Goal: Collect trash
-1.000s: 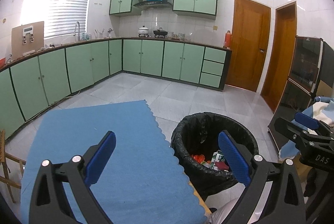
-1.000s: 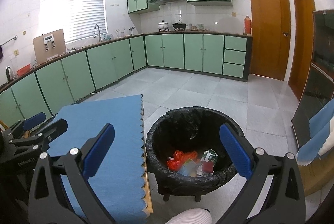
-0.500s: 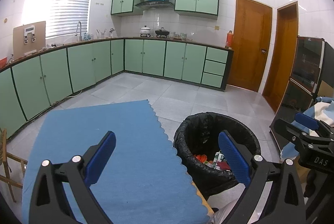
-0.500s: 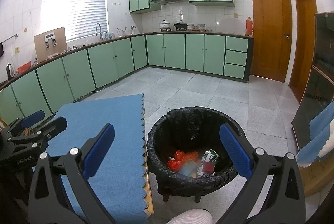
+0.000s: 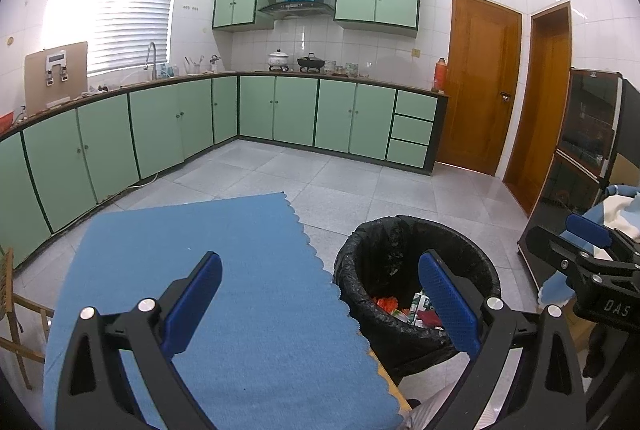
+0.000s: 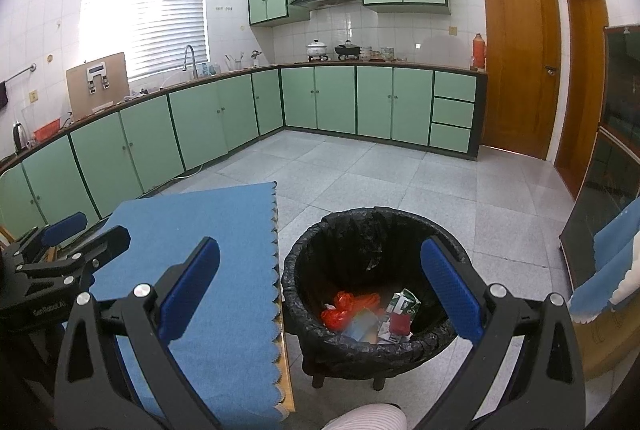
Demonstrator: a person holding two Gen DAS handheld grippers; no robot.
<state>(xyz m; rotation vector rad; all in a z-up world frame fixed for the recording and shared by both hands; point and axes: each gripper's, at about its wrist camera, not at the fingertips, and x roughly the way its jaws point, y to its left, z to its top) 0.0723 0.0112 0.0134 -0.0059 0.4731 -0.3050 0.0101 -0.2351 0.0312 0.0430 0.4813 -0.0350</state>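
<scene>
Both views being raised slightly since earlier frame; left tongs [image 5: 318, 296] and right tongs [image 6: 320, 290] being held wide open, empty (trash [image 6: 370, 316] already in bin [image 6: 320, 242]; worktop [image 5: 224, 254] bare); task judged nearly finished.

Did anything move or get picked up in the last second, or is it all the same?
Almost nothing changed. Both cameras tipped up and back a tiny bit, so the kitchen slid slightly lower in each view. Nothing was grabbed or dropped: the left gripper and right gripper stay wide open and empty. The trash bin, the red bag and carton inside it, and the blue cloth stayed put.
</scene>
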